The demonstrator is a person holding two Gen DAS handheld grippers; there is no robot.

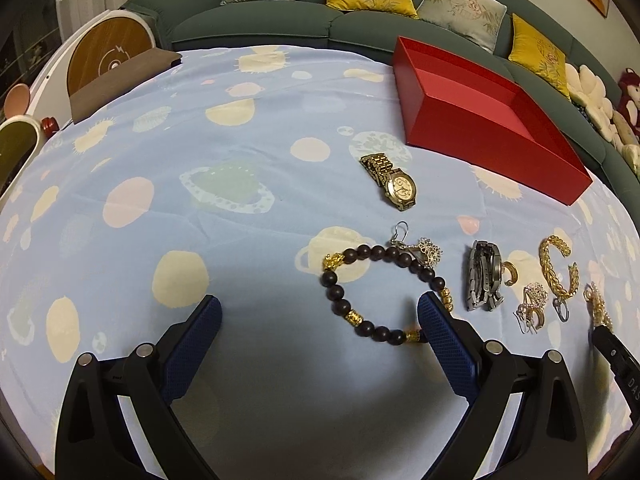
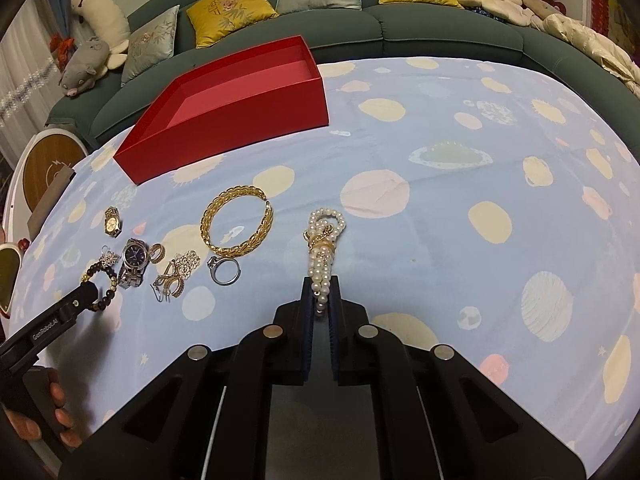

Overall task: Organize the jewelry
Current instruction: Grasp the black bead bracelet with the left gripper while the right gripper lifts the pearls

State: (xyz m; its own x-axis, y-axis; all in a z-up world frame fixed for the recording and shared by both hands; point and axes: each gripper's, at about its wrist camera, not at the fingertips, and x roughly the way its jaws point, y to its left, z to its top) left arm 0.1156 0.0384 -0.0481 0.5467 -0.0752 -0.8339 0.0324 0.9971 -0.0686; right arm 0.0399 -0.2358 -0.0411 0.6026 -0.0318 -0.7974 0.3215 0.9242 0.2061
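In the right wrist view my right gripper (image 2: 320, 292) is shut on the near end of a pearl bracelet (image 2: 320, 240), which stretches away over the blue cloth. A gold chain bracelet (image 2: 238, 226), a ring (image 2: 224, 270), earrings (image 2: 176, 272), a dark-faced silver watch (image 2: 134, 260) and a gold watch (image 2: 113, 222) lie to its left. My left gripper (image 1: 320, 304) is open just above the cloth. A dark bead bracelet (image 1: 330, 279) lies partly between its fingers, and the right finger (image 1: 444, 332) covers the bracelet's near right part. The red box (image 1: 480, 120) stands open at the back.
The table (image 2: 480, 184) wears a light blue cloth printed with planets. A green sofa (image 2: 400, 28) with cushions and plush toys runs behind it. Round wooden devices (image 1: 108, 56) stand past the left edge. A hand (image 2: 52, 404) holds the left gripper's handle.
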